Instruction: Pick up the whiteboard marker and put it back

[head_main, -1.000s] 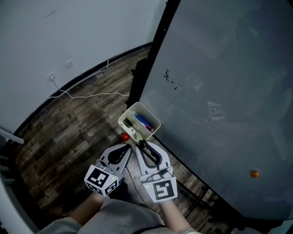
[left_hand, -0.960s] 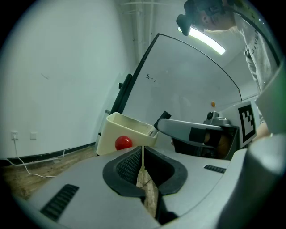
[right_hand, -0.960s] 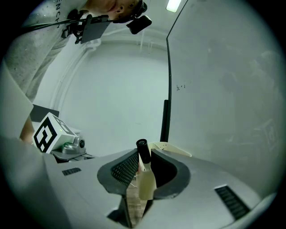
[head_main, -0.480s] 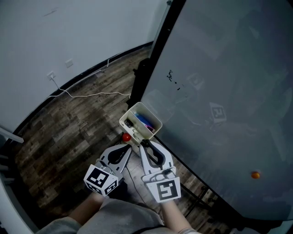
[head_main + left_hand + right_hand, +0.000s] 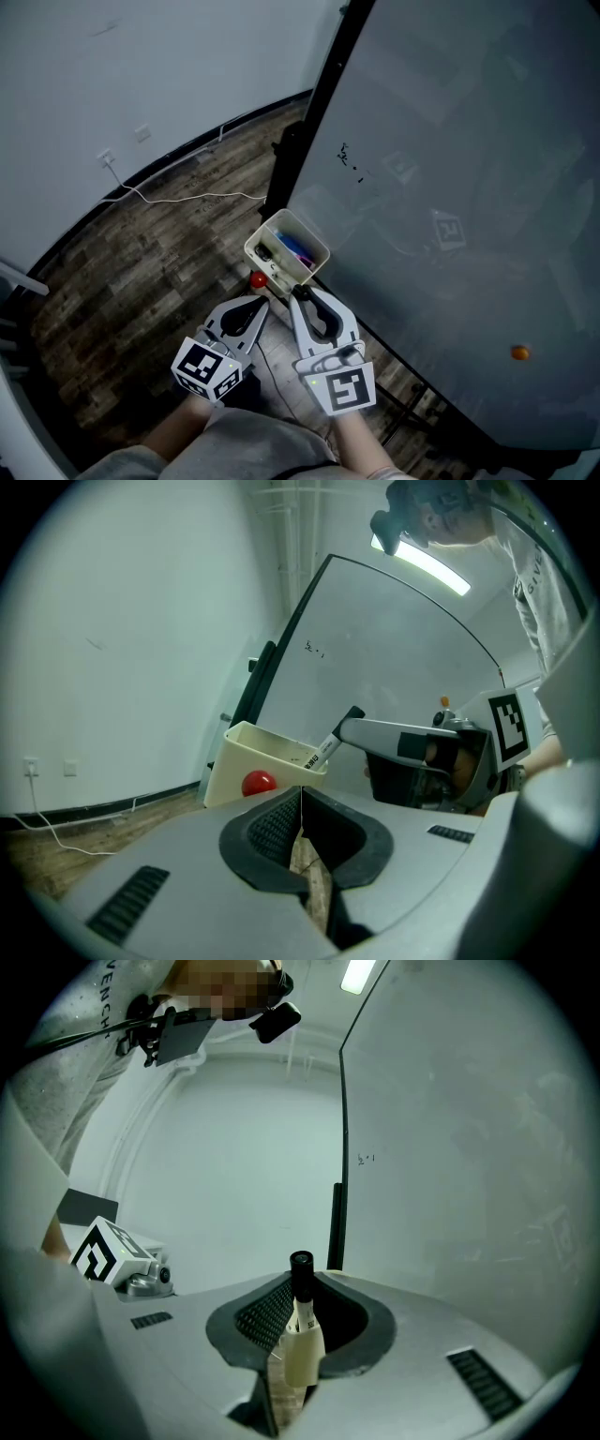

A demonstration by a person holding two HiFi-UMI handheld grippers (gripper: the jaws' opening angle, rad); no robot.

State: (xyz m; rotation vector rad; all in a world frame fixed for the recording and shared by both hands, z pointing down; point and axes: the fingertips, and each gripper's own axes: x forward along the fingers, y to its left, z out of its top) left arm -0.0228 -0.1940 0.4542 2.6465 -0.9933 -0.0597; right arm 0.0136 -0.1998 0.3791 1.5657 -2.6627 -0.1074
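A whiteboard marker (image 5: 302, 1335), white body and black cap, stands between the pads of my right gripper (image 5: 302, 1283). Its jaws have been closing and are now shut on the marker. In the left gripper view the marker (image 5: 334, 741) sticks out of the right gripper (image 5: 361, 729) just above the rim of the cream pen box (image 5: 251, 761). In the head view the right gripper (image 5: 302, 292) sits at the near edge of the pen box (image 5: 309, 246). My left gripper (image 5: 261, 302) hangs beside it, shut and empty (image 5: 300, 794).
The pen box hangs at the lower corner of a large whiteboard (image 5: 450, 187) with small ink marks (image 5: 349, 161). A red ball (image 5: 257, 279) sits by the box. An orange magnet (image 5: 518, 353) is on the board. A white cable (image 5: 187, 195) lies on the wooden floor.
The right gripper has shifted slightly to the right in the head view, staying at the box edge. The left gripper has not moved.
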